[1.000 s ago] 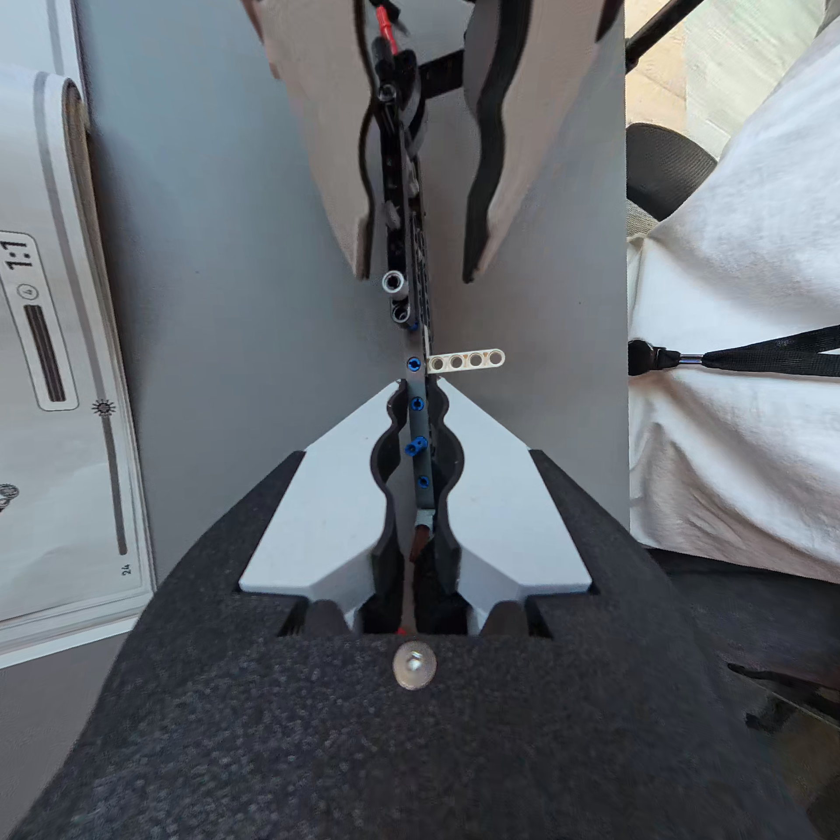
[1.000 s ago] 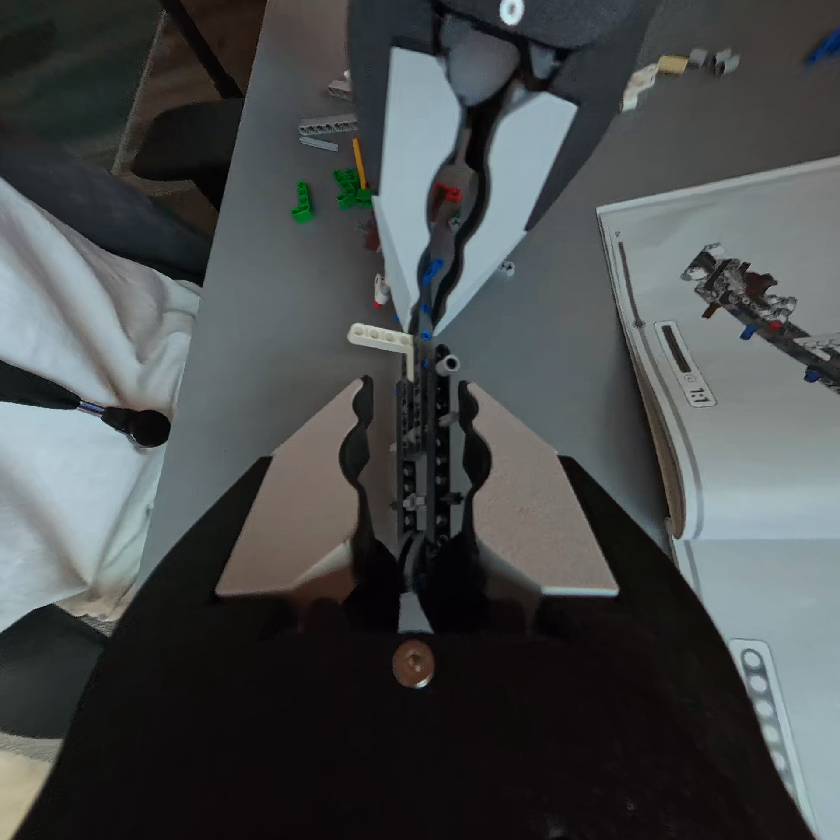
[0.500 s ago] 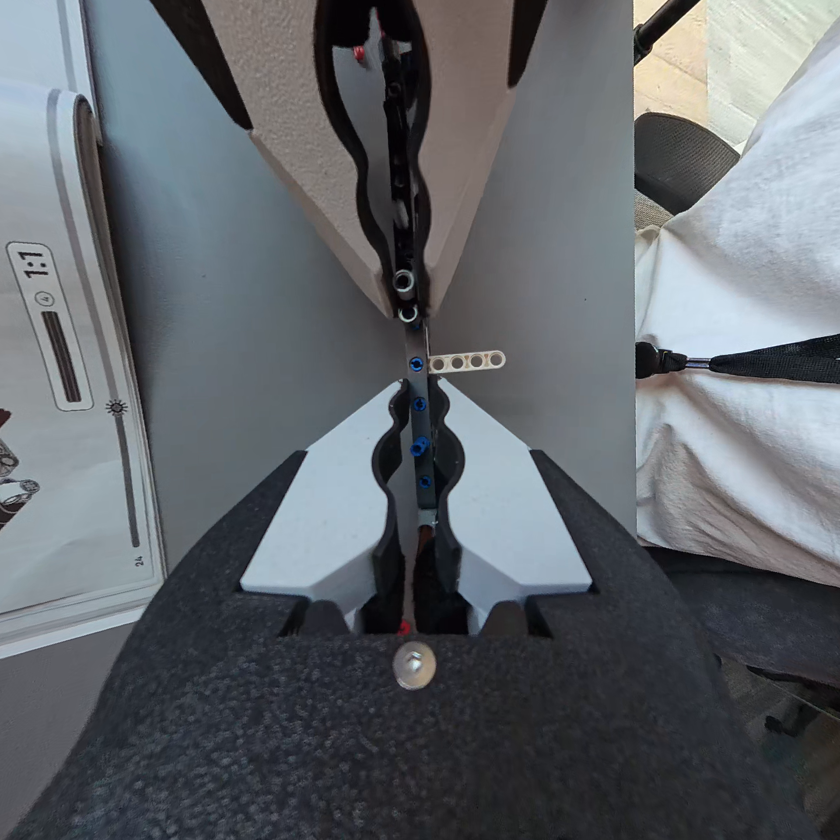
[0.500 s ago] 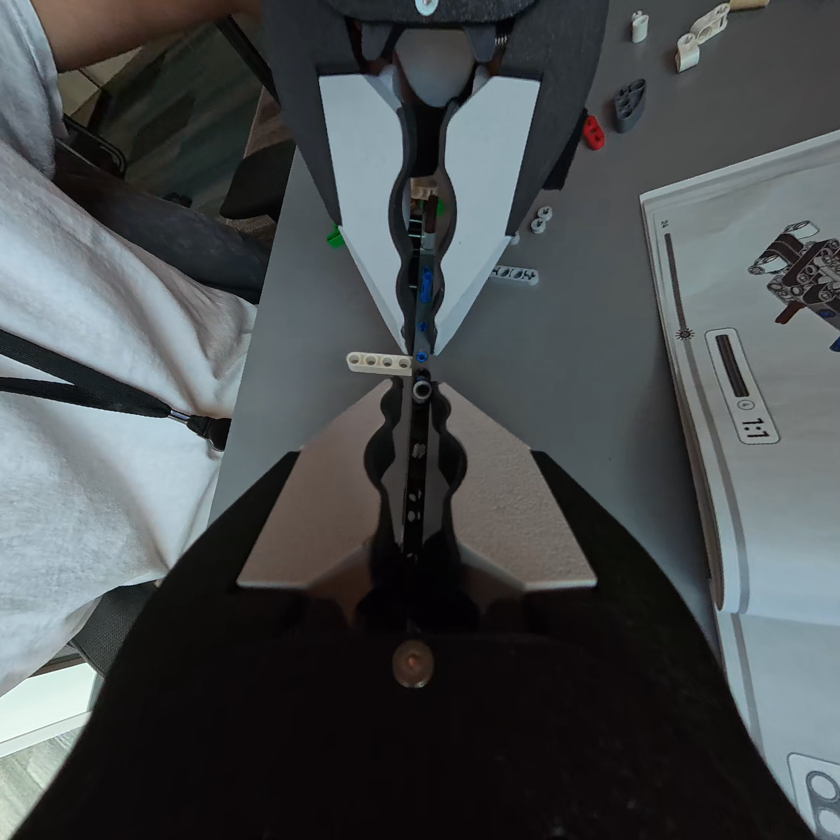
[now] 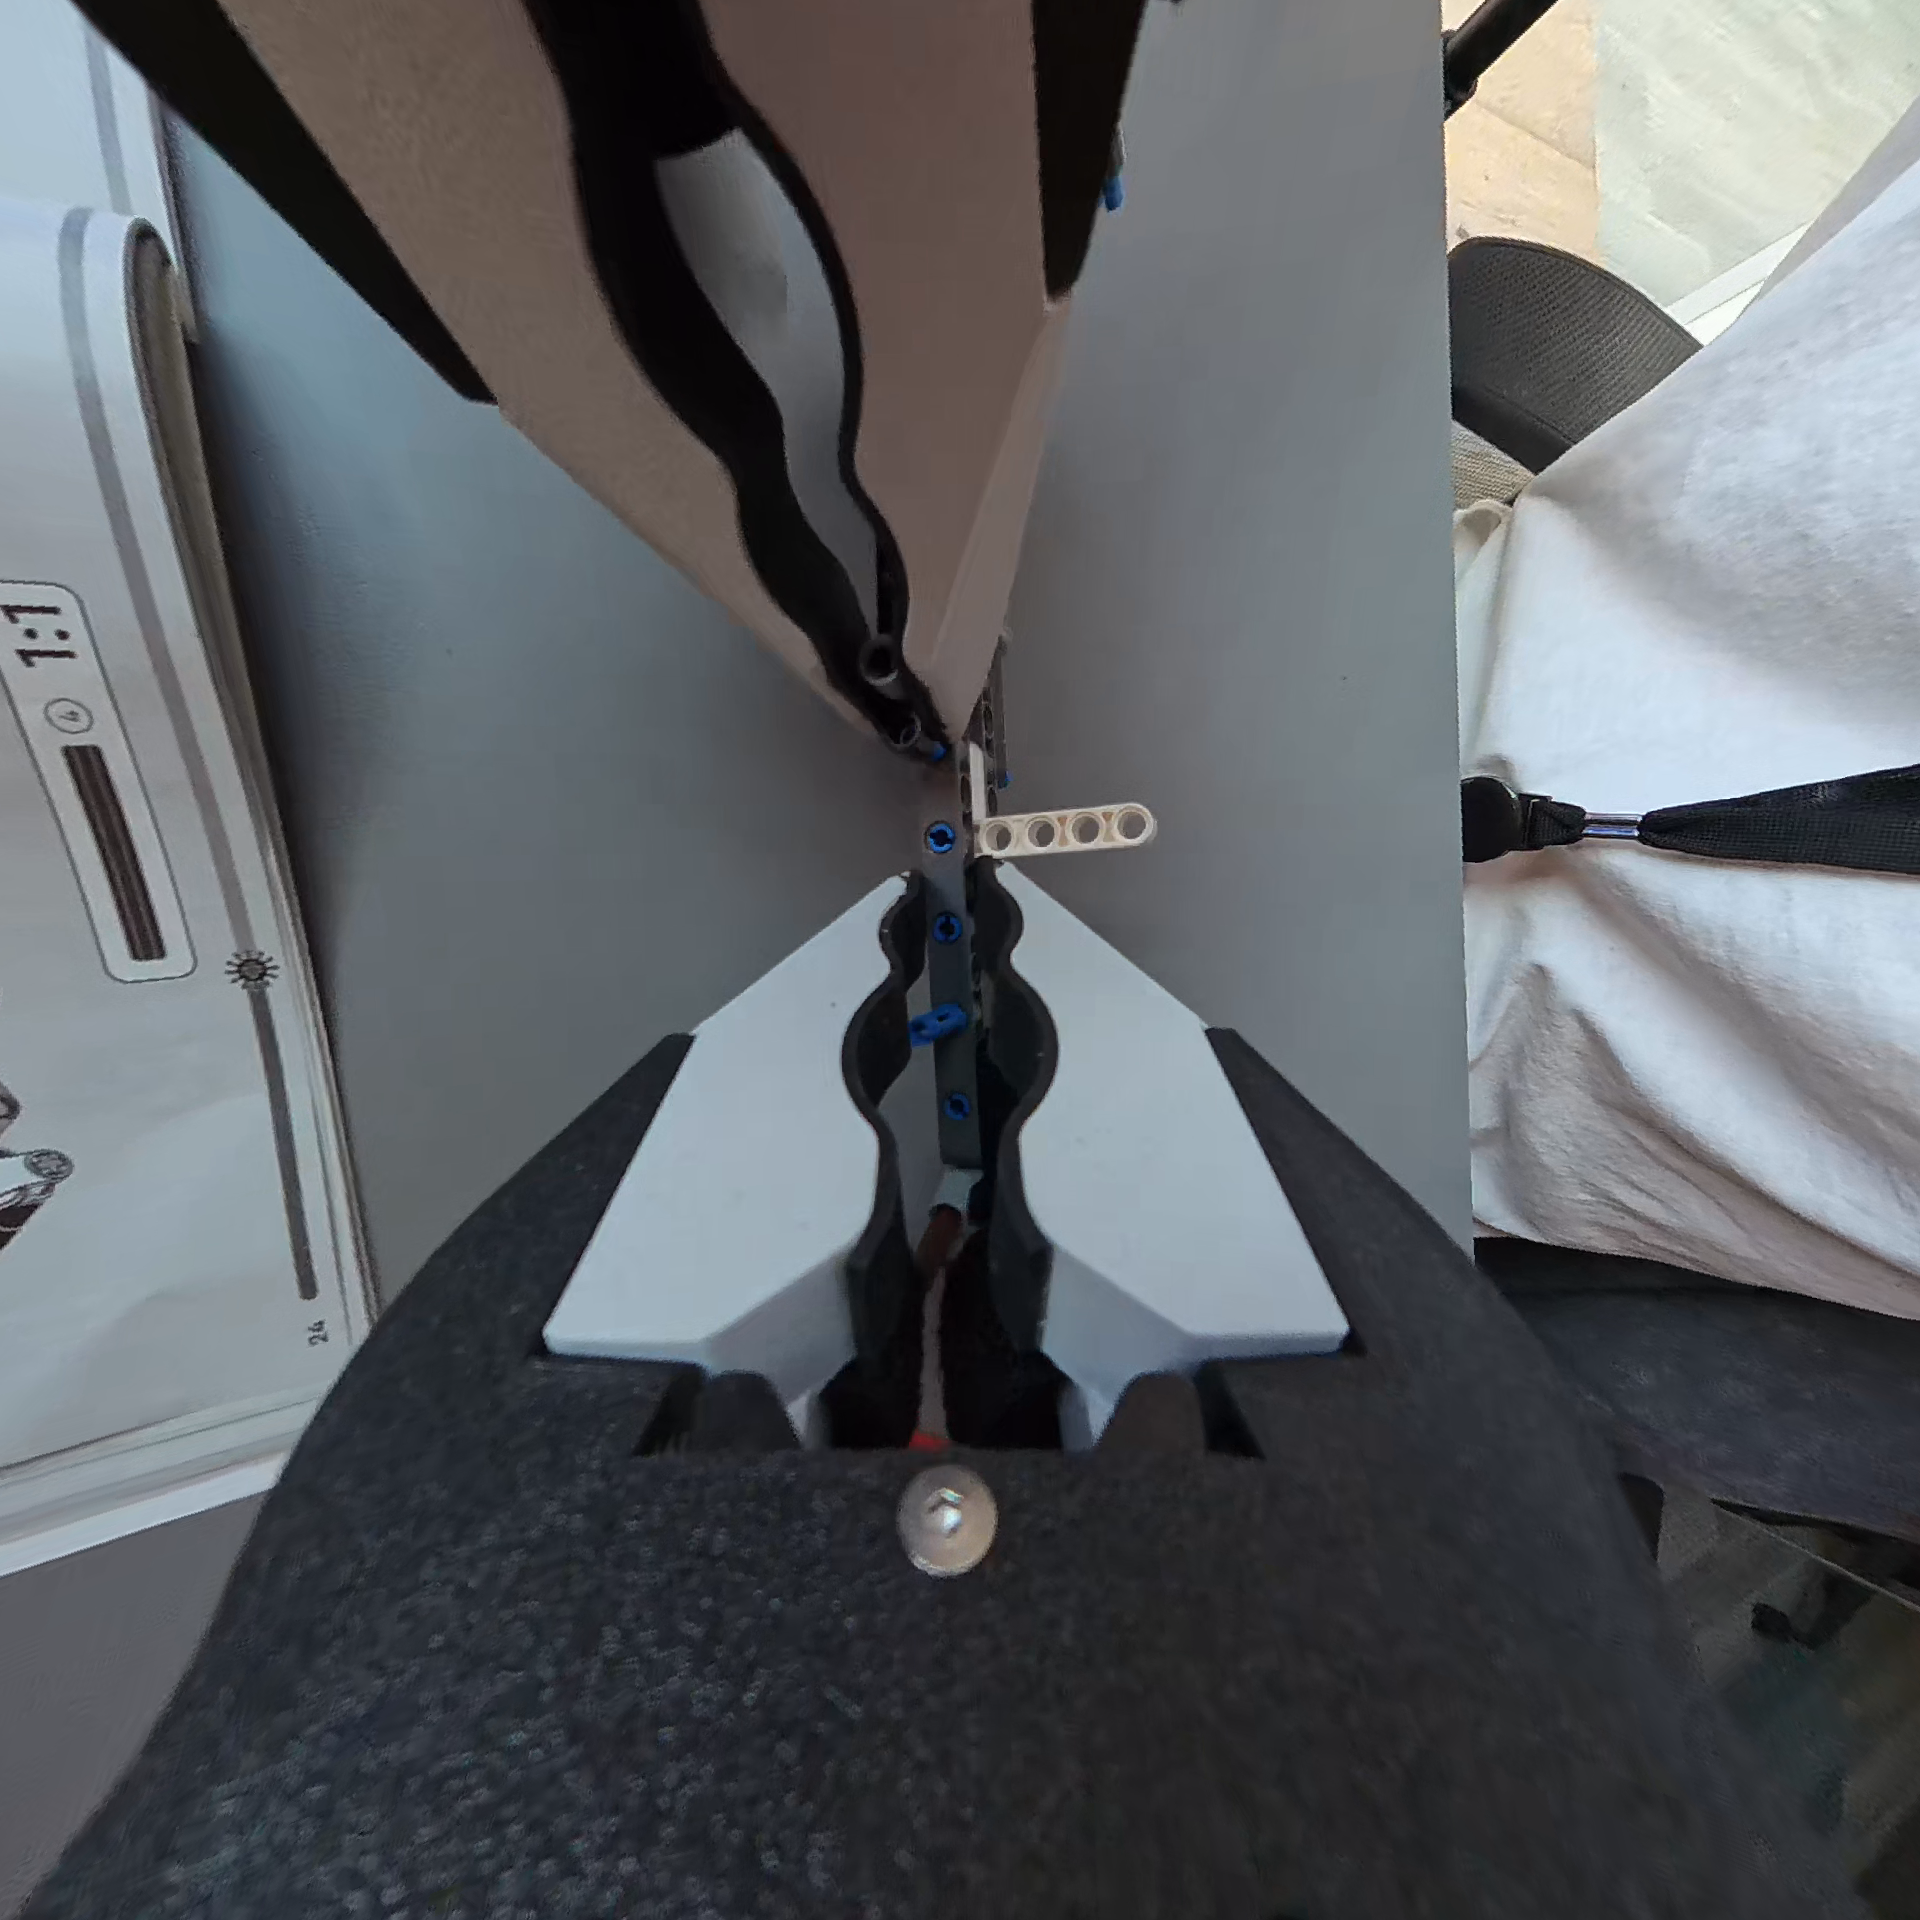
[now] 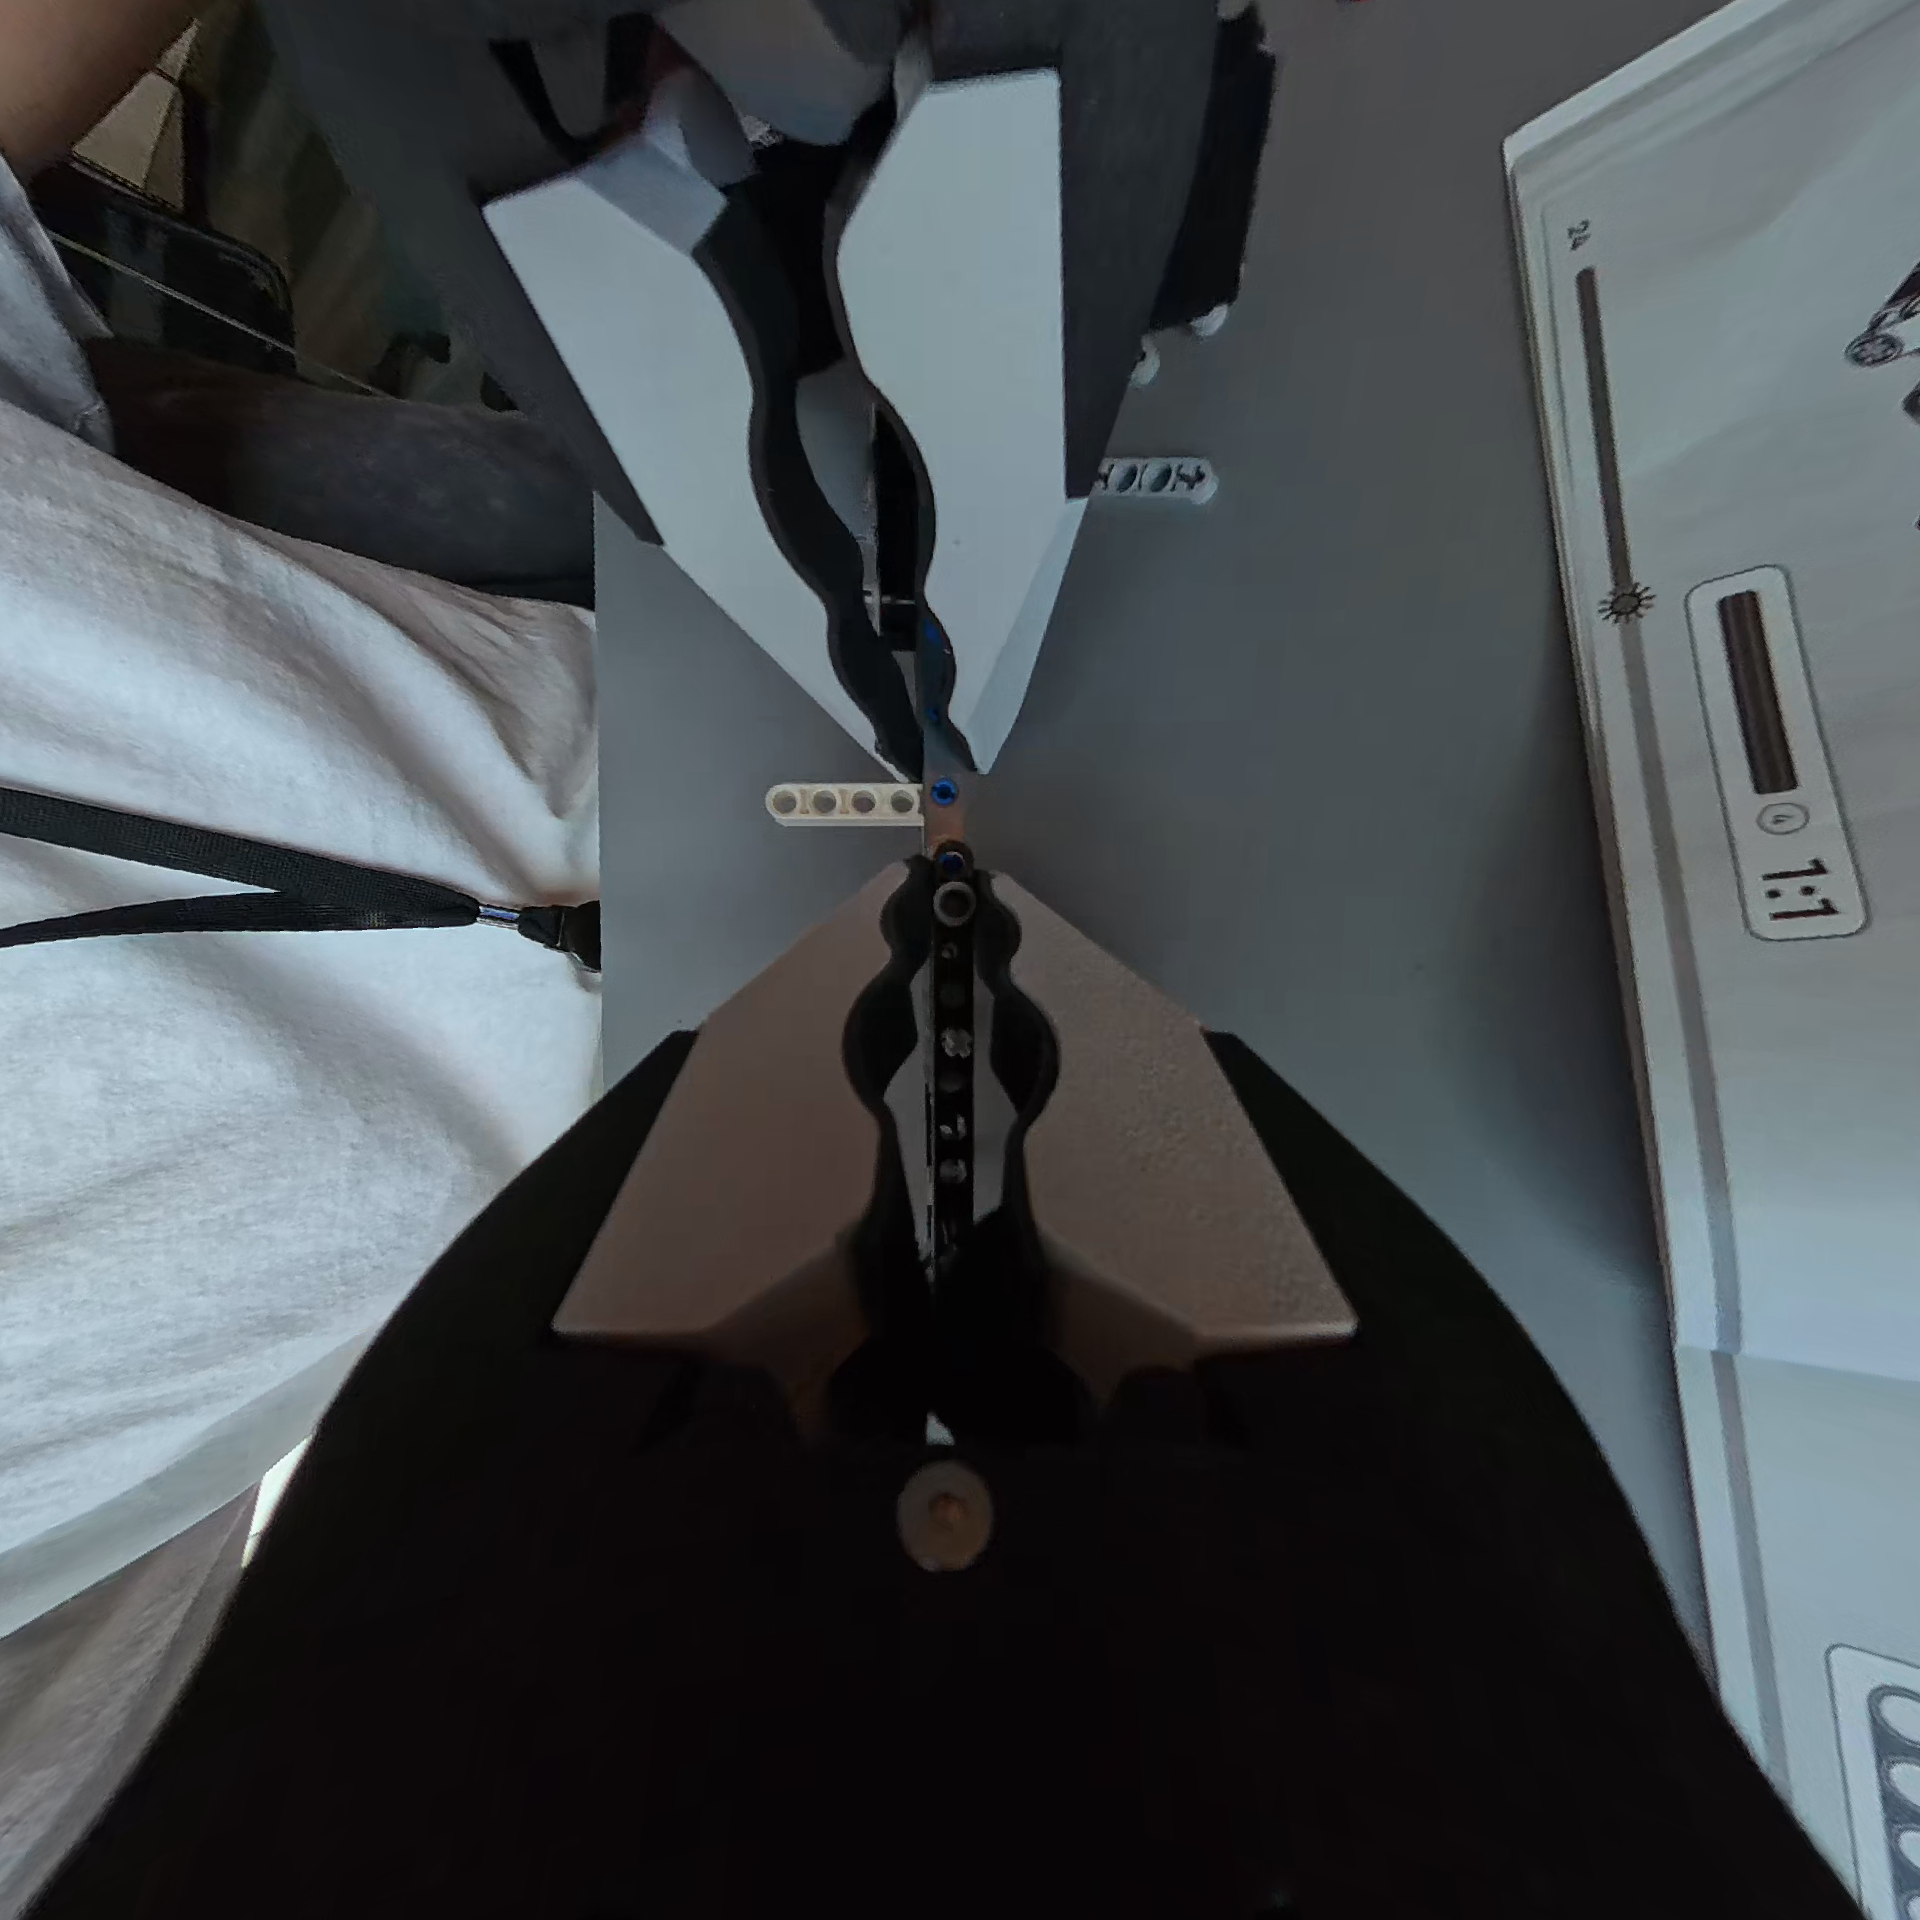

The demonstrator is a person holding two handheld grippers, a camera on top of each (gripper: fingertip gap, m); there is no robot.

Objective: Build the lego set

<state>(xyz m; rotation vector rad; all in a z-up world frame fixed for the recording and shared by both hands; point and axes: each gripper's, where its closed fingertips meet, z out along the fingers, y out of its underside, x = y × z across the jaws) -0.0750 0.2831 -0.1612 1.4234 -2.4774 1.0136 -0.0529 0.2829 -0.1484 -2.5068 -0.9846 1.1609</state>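
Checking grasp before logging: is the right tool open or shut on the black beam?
Shut. In the right wrist view the right tool has both black pads pressed against the black holed beam running between them.

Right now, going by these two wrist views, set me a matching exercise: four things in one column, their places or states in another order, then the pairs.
Things:
1. dark grey perforated plastic beam with blue pins
2. black perforated plastic beam
3. white perforated plastic beam
4. open paper instruction booklet

Places or states:
A. lies flat on the grey table
B. clamped in the left gripper
C. sticks out sideways between the two grippers
D. clamped in the right gripper

Pairs: 1-B, 2-D, 3-C, 4-A
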